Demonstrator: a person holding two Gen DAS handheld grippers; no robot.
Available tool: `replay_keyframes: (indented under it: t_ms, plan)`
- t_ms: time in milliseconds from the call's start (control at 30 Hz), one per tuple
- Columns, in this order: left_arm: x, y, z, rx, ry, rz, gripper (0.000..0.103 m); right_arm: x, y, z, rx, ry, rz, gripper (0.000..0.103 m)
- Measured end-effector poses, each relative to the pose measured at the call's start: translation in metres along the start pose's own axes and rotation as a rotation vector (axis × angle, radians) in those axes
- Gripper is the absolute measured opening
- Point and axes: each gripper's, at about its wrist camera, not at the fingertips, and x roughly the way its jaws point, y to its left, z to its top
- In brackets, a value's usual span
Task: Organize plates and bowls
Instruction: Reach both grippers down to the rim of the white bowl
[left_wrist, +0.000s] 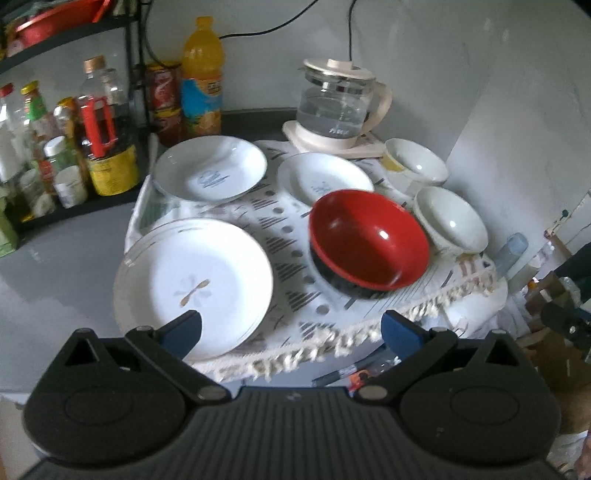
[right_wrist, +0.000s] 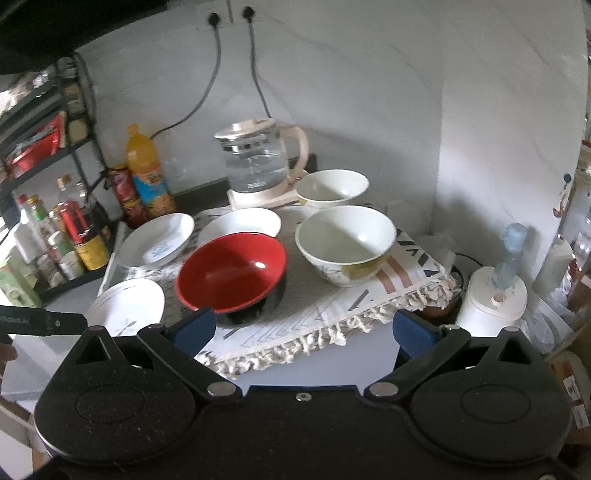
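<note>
Both sets of tongs hang back at the near edge of the table, spread wide and holding nothing: the left tongs (left_wrist: 291, 328) and the right tongs (right_wrist: 303, 330) each show two blue pads far apart with only cloth and crockery between them. The dishes sit on a patterned fringed cloth (left_wrist: 295, 236). From the left tongs, a stack of white plates (left_wrist: 194, 284) lies closest, at about eleven o'clock, its near rim just beside the left-hand pad; farther off at eleven sits a single white plate with a blue mark (left_wrist: 210, 170), and near twelve another white plate (left_wrist: 325, 181). The red bowl (left_wrist: 369, 240) sits nested in a black one, tilted, at about one o'clock from the left tongs and at about eleven o'clock from the right tongs, where it lies just ahead of the left-hand pad. Two white bowls (right_wrist: 345, 245) stand at the right tongs' one o'clock, one behind the other, near a glass kettle (right_wrist: 258, 162). To my eye the plates belong to the left hand, being nearer it, and the bowls to the right; being round, none has a long axis to line up with.
</note>
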Motion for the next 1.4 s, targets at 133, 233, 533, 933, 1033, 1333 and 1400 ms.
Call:
replay_keyframes:
  t_ms: [133, 233, 533, 933, 1033, 1333, 1400]
  plan:
    - [0.019, -0.009, 0.02, 0.011, 0.006, -0.004, 0.102, 0.014, -0.007, 0.009, 0.021, 0.004, -0.002, 0.103]
    - [0.034, -0.015, 0.034, 0.021, 0.014, -0.027, 0.102, 0.028, -0.013, 0.017, 0.029, 0.016, -0.017, 0.103]
    - [0.085, -0.029, 0.072, 0.058, 0.059, -0.067, 0.1, 0.065, -0.027, 0.036, 0.087, 0.035, -0.047, 0.103]
    - [0.144, -0.062, 0.113, 0.148, 0.117, -0.163, 0.1, 0.113, -0.045, 0.053, 0.166, 0.091, -0.141, 0.103]
    - [0.161, -0.074, 0.123, 0.168, 0.128, -0.176, 0.1, 0.123, -0.049, 0.056, 0.189, 0.099, -0.163, 0.103]
    - [0.197, -0.107, 0.14, 0.226, 0.145, -0.25, 0.094, 0.148, -0.066, 0.06, 0.238, 0.124, -0.229, 0.102]
    - [0.204, -0.116, 0.142, 0.245, 0.151, -0.267, 0.091, 0.153, -0.07, 0.06, 0.254, 0.131, -0.239, 0.1]
